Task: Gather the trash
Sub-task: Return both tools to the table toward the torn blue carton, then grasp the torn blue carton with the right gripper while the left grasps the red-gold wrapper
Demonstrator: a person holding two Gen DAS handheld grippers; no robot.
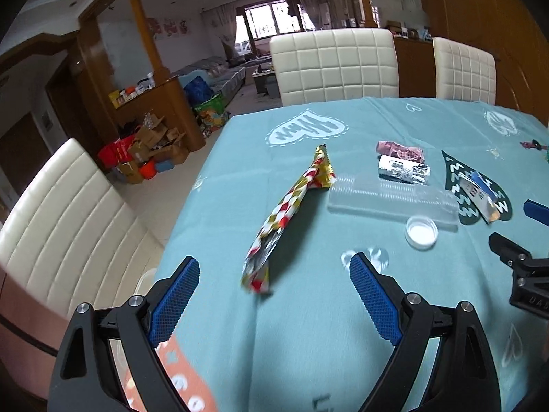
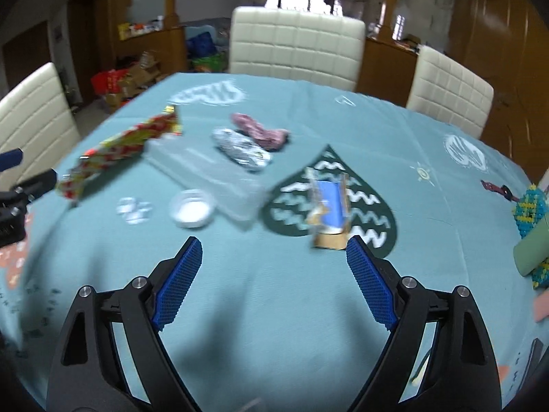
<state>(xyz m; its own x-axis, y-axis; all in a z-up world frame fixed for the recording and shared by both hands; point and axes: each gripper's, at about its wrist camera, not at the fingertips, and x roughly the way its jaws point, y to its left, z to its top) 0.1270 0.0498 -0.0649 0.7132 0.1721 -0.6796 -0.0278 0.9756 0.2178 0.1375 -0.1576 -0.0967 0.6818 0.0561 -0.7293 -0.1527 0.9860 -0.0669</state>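
Trash lies on the teal tablecloth [image 1: 308, 326]. A long red, gold and white checkered wrapper [image 1: 291, 206] [image 2: 120, 152] lies just ahead of my left gripper [image 1: 274, 267], which is open and empty above the cloth. Beyond are a clear plastic tray [image 1: 391, 199] [image 2: 206, 171], a white lid [image 1: 421, 231] [image 2: 192, 208], a silver foil wrapper [image 1: 403, 170] [image 2: 242, 151], a pink wrapper [image 1: 399, 149] [image 2: 260, 130] and a blue and tan wrapper [image 1: 480, 199] [image 2: 331, 206]. My right gripper [image 2: 274, 250] is open and empty, its right finger close to the blue and tan wrapper.
White padded chairs [image 1: 336, 65] [image 2: 449, 92] stand at the far side and one [image 1: 61, 213] at the left. A beaded yellow and blue item [image 2: 530, 209] and a pale green object [image 2: 535, 247] lie at the right table edge. Boxes [image 1: 151, 151] clutter the floor.
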